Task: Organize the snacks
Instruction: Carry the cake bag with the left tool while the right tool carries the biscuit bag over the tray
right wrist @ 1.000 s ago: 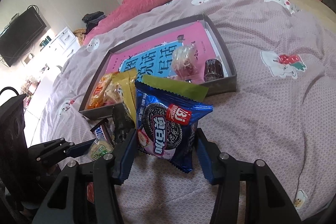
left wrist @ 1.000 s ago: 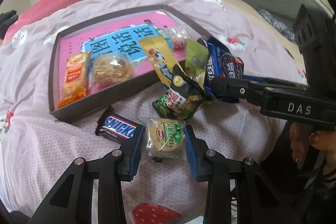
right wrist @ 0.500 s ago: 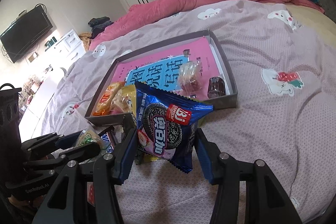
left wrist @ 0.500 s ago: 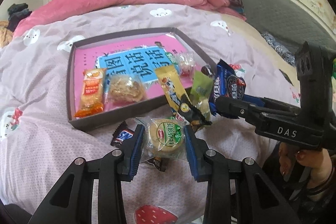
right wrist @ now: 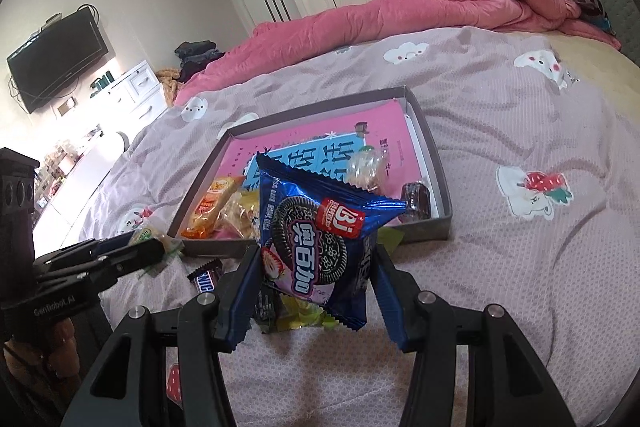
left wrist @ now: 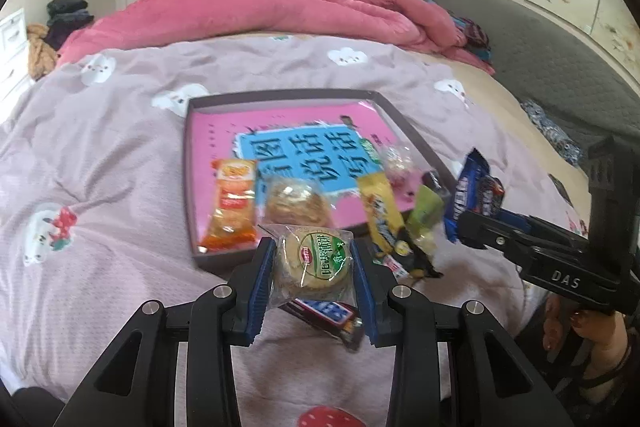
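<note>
Room: bedroom; lilac bedspread point(left wrist: 120, 155) with cloud and strawberry prints, pink quilt point(left wrist: 248, 11) bunched at 12 o'clock, white wardrobes behind.
Tray: shallow grey tray point(left wrist: 186, 187) on the bedspread, a pink-and-blue book point(left wrist: 304, 147) lining its floor.
In tray: orange packet point(left wrist: 232, 203) and clear-wrapped pastry point(left wrist: 296, 203) along the near edge; a clear candy bag point(right wrist: 366, 167) and a dark wrapped piece point(right wrist: 416, 199) at the right end.
Left gripper point(left wrist: 314, 275): jaws narrow, pads pressed on a round green-label cake point(left wrist: 314, 261), held in the air just short of the tray's near wall.
Right gripper point(right wrist: 316, 279): jaws at middle width, clamped on a blue cookie bag point(right wrist: 320, 239), lifted, at 6 o'clock from the tray.
Loose pile: yellow packet point(left wrist: 380, 211), green packet point(left wrist: 426, 215), chocolate bar point(left wrist: 324, 311) on the bedspread outside the tray.
Hard to make out: chocolate bar half covered by the cake; the tray's near edge and the pile largely blocked by the cookie bag in the right wrist view; packet print blurred; only fingers point(left wrist: 560, 323) of the person show.
Change from a second ago: the cake has risen off the bedspread toward the tray; both grips are unchanged; the cookie bag has barely shifted.
</note>
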Available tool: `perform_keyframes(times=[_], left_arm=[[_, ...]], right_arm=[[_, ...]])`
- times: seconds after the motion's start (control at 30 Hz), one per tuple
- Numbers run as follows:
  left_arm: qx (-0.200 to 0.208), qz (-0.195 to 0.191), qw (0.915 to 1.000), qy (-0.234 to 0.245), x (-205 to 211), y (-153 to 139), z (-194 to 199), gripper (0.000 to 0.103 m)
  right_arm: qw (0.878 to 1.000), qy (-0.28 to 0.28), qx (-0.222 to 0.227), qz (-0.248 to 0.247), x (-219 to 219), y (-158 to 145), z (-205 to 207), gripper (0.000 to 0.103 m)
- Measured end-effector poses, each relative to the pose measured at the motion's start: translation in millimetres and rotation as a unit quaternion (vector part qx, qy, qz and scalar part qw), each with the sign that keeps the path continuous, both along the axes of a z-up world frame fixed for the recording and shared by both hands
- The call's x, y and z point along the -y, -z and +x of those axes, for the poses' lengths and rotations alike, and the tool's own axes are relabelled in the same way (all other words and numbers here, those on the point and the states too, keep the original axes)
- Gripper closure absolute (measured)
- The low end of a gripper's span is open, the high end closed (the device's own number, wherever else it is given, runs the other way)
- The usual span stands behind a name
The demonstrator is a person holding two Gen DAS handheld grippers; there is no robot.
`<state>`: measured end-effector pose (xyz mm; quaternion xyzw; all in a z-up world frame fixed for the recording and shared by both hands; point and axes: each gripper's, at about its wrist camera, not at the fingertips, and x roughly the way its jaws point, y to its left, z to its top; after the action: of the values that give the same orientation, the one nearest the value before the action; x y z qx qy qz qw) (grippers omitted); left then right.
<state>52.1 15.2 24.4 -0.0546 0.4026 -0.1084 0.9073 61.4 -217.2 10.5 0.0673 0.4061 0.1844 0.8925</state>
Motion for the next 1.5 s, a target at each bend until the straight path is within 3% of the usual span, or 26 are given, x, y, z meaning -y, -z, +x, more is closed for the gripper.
perform_keyframes(times=[0.3, 0.7, 1.37, 1.5], left_arm=[[0.022, 0.008, 0.9993, -0.031, -18, -6, 4, 0.064], [0.021, 0.005, 0.9981, -0.058, -32, -1, 15, 0.064], [0.032, -0.005, 0.9974, -0.064, -25, -2, 37, 0.064], [0.036, 0.008, 0.9974, -0.062, -20, 0, 45, 0.064]], right_arm=[[1.0, 0.001, 0.01, -0.003, -1, -2, 5, 0.049], [1.0, 0.016, 0.021, 0.001, 6, -9, 17, 0.049], [0.999, 0.031, 0.042, 0.002, 14, -20, 40, 0.049], [0.998, 0.032, 0.045, 0.004, 15, -22, 46, 0.049]])
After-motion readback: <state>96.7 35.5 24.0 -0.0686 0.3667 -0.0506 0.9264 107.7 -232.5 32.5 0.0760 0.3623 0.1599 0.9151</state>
